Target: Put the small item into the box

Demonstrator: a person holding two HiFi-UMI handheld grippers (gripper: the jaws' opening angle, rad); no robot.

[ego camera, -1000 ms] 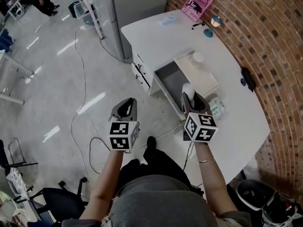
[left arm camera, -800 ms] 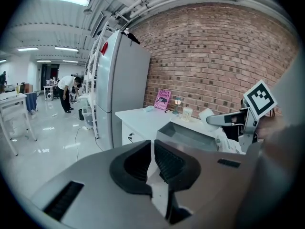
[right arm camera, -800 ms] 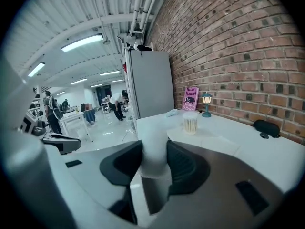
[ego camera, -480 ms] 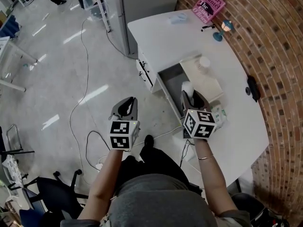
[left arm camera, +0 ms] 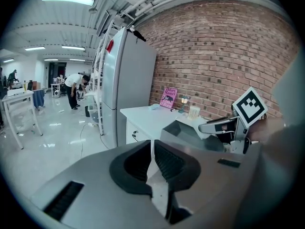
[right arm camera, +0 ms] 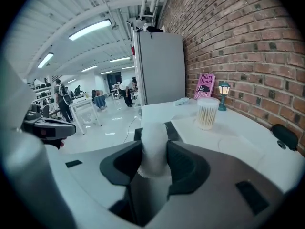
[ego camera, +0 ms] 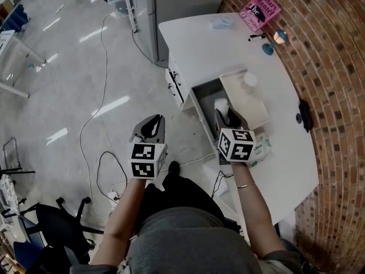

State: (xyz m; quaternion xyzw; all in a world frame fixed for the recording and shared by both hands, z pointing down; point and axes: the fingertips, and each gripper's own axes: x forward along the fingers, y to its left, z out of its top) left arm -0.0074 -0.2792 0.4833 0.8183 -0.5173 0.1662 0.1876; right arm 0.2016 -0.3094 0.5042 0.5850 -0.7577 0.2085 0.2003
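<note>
Floor, left side: a white cable (ego camera: 101,90) trails across the polished floor, and an office chair (ego camera: 54,233) stands at the lower left.

Left gripper (ego camera: 149,124): held out over the floor, clear of the surface. In the left gripper view its fingers (left arm camera: 136,163) are together, with nothing between them.

Right gripper (ego camera: 227,114): its fingers (right arm camera: 183,168) are clamped on the small white item (right arm camera: 153,147), a soft-looking upright roll whose top stands above the pads. In the head view the item shows against the near end of the open grey compartment (ego camera: 204,93), which projects from the front edge of the white surface (ego camera: 194,44). Whether the item is touching the compartment cannot be determined.

Surface, right of the compartment: a shallow cream tray (ego camera: 254,110) lies just beside the compartment. A clear container of cotton swabs (ego camera: 248,80) stands upright at the tray's far end. A small green-and-white packet (ego camera: 261,148) lies near the right gripper's marker cube.

Far end of the surface: a pink book (ego camera: 260,10) leans against the brick wall (ego camera: 331,67), with a small lamp (ego camera: 278,37) near it. A black object (ego camera: 305,114) sits at the wall edge.
</note>
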